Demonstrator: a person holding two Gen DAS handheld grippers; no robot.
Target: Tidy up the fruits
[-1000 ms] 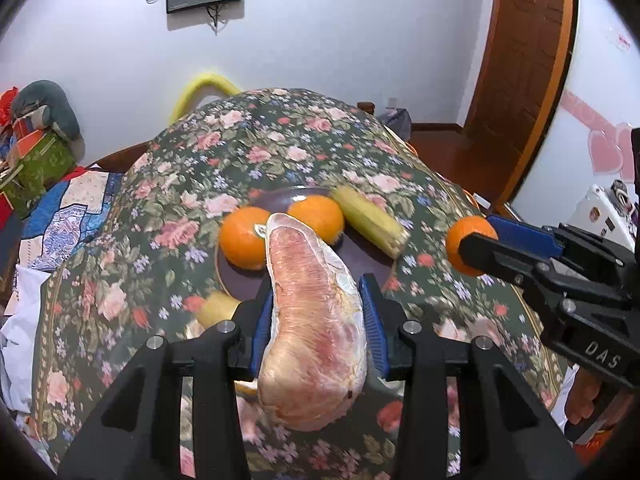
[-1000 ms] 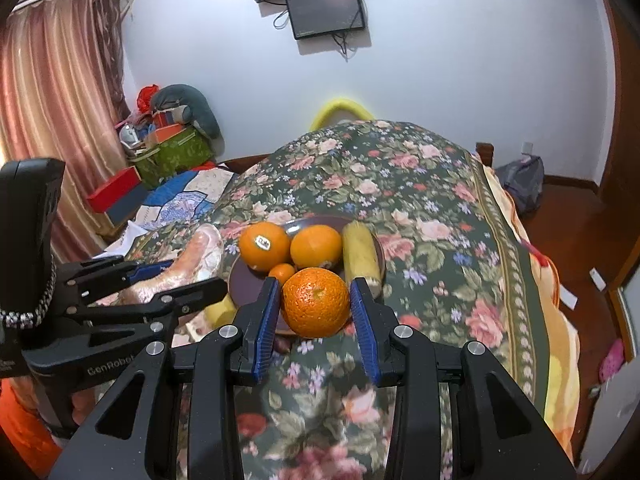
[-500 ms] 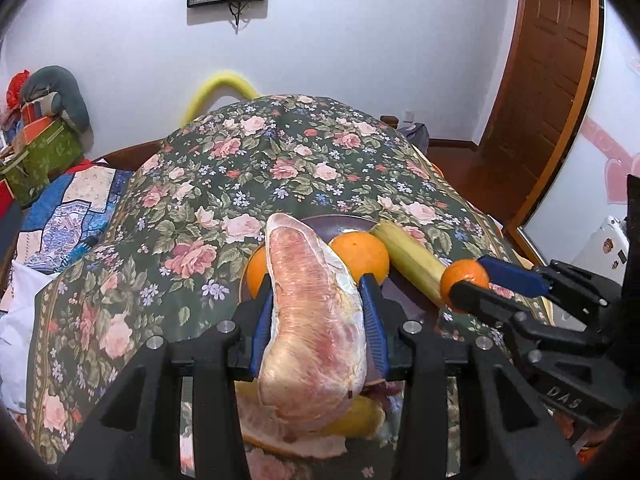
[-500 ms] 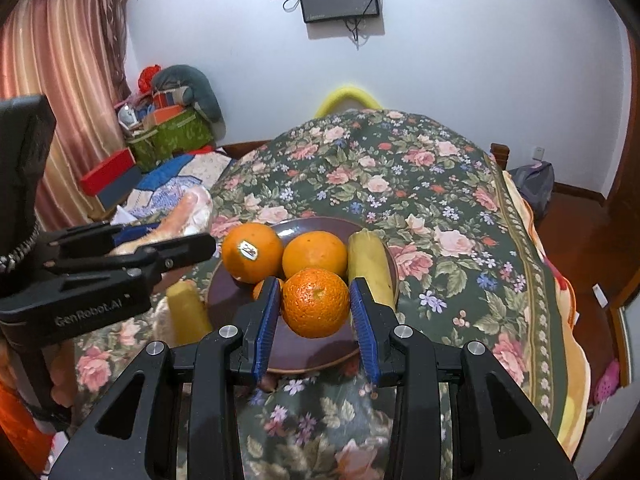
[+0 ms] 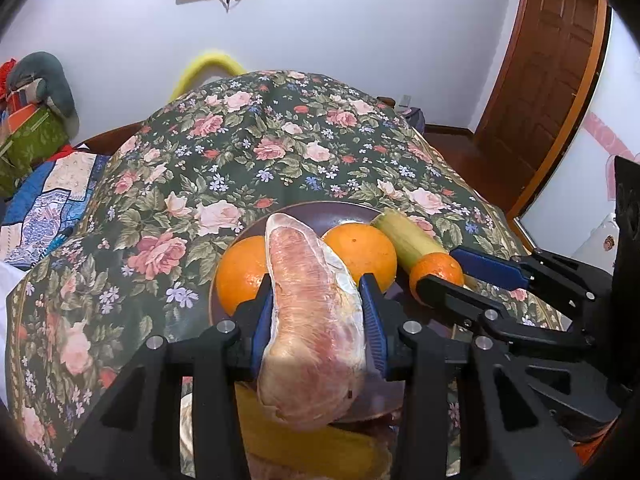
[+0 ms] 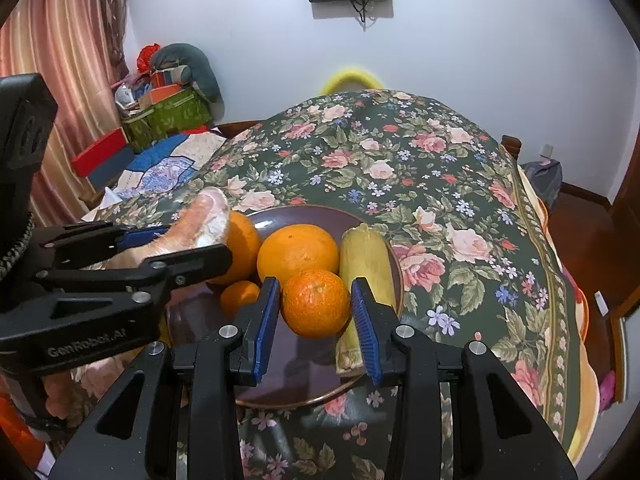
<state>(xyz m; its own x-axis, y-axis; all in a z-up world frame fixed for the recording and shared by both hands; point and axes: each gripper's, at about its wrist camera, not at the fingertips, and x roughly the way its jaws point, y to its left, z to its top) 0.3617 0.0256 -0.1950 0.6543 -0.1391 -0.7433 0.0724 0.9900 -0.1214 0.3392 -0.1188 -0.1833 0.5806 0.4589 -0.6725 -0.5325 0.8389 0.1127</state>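
At the left of the scene, the left gripper (image 5: 316, 320) is clamped on a peeled pomelo segment (image 5: 312, 320), its blue pads pressing both flanks, and it hangs over the near left part of the dark plate (image 6: 304, 216), its tip above one of the two large oranges (image 6: 298, 254). Right of it, the right gripper (image 6: 316, 316) is closed on a mandarin (image 6: 315, 303), held above the plate's middle, just in front of the large oranges and beside the long yellow-green fruit (image 6: 366, 276) lying along the right side. A smaller mandarin (image 6: 239, 297) sits low on the plate between the two grippers. The step in hand looks like setting both fruits onto the plate; done well, each would be lowered until it rests on bare plate before the jaws part, since a round mandarin let go from above may roll off. The soft segment probably wants a gentle release, laid flat. Open room is scarce: the bare patch is the plate's near half, under the right gripper, and its near rim lies close to the edge of the floral cloth (image 6: 460, 184). The two grippers stand near each other, so lowering one at a time seems safer.
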